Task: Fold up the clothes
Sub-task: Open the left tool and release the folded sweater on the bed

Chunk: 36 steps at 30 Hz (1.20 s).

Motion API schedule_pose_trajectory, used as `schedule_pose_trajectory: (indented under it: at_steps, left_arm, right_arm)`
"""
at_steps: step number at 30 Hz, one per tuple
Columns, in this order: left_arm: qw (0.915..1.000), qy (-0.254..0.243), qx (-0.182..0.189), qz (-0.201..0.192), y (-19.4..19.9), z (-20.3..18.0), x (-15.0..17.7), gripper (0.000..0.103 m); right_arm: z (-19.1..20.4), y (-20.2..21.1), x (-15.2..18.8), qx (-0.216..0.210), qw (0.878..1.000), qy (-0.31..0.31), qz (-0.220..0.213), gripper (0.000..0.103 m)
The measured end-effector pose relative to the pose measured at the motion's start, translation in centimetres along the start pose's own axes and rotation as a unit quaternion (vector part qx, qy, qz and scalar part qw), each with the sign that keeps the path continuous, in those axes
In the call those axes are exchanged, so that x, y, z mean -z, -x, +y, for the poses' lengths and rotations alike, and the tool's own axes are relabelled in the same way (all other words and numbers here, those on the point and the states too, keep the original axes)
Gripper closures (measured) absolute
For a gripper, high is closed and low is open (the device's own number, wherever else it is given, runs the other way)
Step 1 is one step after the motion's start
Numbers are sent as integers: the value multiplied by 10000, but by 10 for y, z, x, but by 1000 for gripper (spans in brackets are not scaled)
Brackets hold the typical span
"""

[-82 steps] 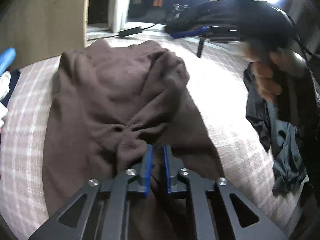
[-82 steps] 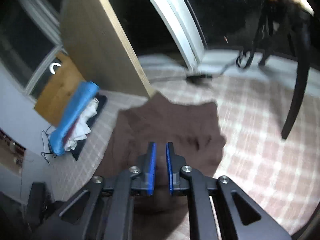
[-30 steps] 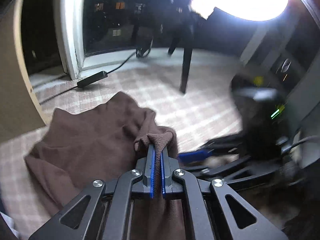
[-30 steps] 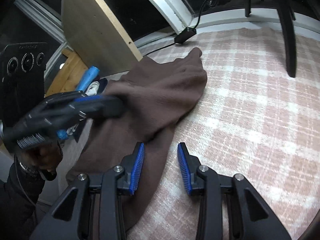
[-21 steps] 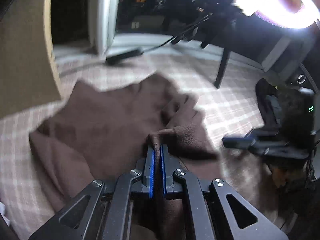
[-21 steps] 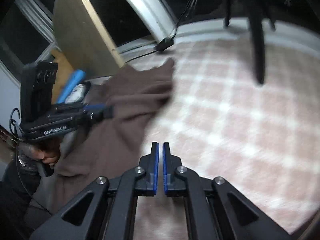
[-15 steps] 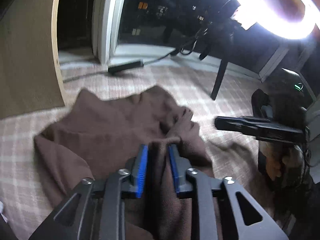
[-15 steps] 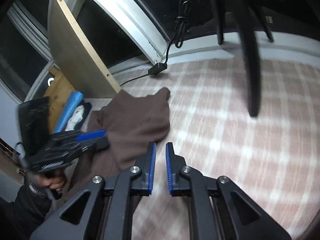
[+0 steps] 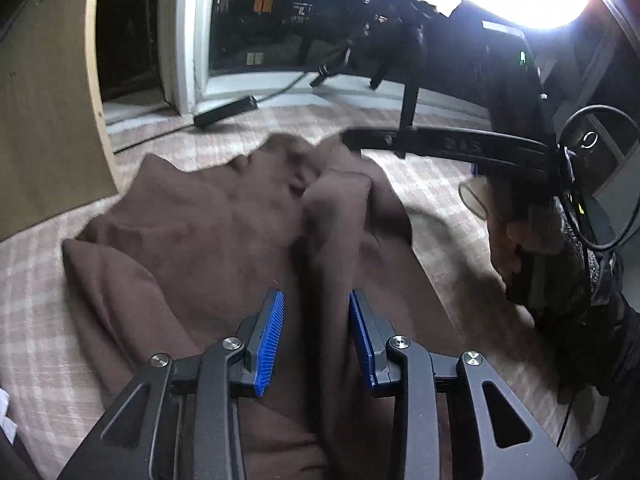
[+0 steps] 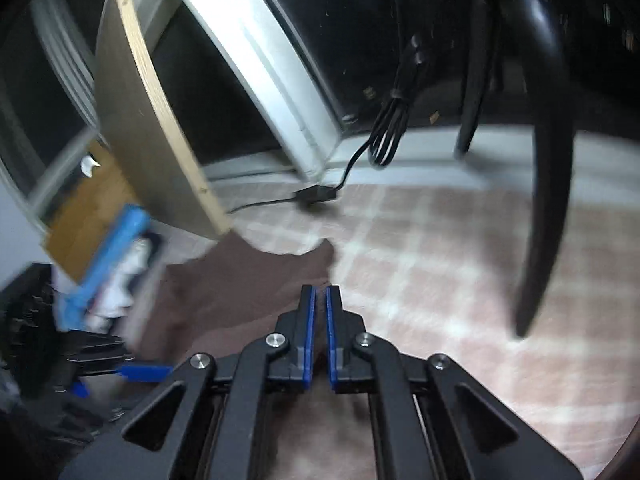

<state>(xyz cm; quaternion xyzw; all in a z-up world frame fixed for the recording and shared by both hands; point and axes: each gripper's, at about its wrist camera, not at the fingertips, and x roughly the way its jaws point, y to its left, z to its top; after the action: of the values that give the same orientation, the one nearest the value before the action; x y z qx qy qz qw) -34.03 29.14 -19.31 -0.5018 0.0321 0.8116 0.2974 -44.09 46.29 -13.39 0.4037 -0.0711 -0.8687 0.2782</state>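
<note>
Ahead, a rumpled brown fleece garment [image 9: 208,232] covers the pink plaid cloth [image 10: 440,264]; left gripper [image 9: 316,334] spread astride a fold, right gripper [image 10: 318,334] nearly pressed together, empty, black chair leg [image 10: 548,184] far right.

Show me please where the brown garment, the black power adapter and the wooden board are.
brown garment [image 9: 208,232], left wrist view, flat middle area.
black power adapter [image 10: 316,195], right wrist view, its body.
wooden board [image 10: 168,136], right wrist view, pale edge.

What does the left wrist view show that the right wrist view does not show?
Only the left wrist view shows the open left gripper around a raised fold, and the hand holding the other tool. Only the right wrist view shows the nearly closed right gripper and the blue roll. Both show the brown garment, the checked cover and the wooden board.
</note>
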Motion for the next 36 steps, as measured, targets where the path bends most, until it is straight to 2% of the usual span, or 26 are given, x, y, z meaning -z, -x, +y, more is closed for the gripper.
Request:
schedule_pose_trajectory:
  at_steps: [2, 3, 4, 8, 12, 14, 16, 19, 20, 22, 24, 27, 30, 31, 33, 36]
  left_arm:
    - [9998, -7, 85, 152, -10, -1, 2, 78]
    - [9995, 31, 186, 235, -16, 0, 4, 86]
    - [9992, 75, 273, 299, -22, 1, 5, 87]
    - [9989, 399, 243, 103, -13, 9, 3, 87]
    - [9987, 447, 176, -167, 22, 9, 0, 87]
    - [9985, 409, 232, -281, 45, 5, 2, 87]
    - [9974, 381, 500, -339, 70, -5, 11, 87]
    - [9958, 328, 825, -242, 84, -25, 29, 86]
    - [9959, 258, 857, -156, 84, -33, 37, 86]
    - [9986, -71, 437, 278, 65, -45, 57, 86]
    - [9973, -378, -21, 631, 48, -54, 77, 87]
    - [9993, -135, -123, 319, 82, -53, 76, 87]
    - [9991, -71, -93, -399, 149, -55, 77, 86]
    - [9986, -96, -130, -494, 165, -56, 81, 85]
    - [9977, -126, -202, -639, 197, -56, 96, 83]
    - [9989, -51, 47, -460, 205, -56, 125, 82]
  right_arm:
    - [11, -10, 2, 357, 9988, 316, 117, 97]
    - [8, -16, 4, 465, 9979, 298, 333, 97]
    - [6, -21, 5, 565, 9968, 270, 497, 96]
    - [1, 6, 3, 766, 9970, 2, 120, 93]
    - [27, 40, 8, -60, 9991, 412, 125, 93]
    - [50, 33, 17, -411, 9951, 739, 504, 93]
    - [64, 14, 27, -297, 9913, 1007, 798, 93]
    - [75, -17, 40, -114, 9849, 1223, 1221, 93]
    - [73, -16, 40, -161, 9864, 1151, 1161, 93]
    - [70, -2, 34, -195, 9896, 869, 1128, 93]
    - [74, 19, 29, -349, 9922, 678, 984, 93]
    - [78, 81, 29, -571, 9942, 581, 707, 93]
    - [78, 136, 42, -652, 9951, 486, 557, 91]
    - [79, 153, 54, -680, 9953, 403, 554, 89]
    - [82, 184, 79, -731, 9954, 247, 561, 83]
    - [103, 214, 138, -711, 9938, 177, 834, 82]
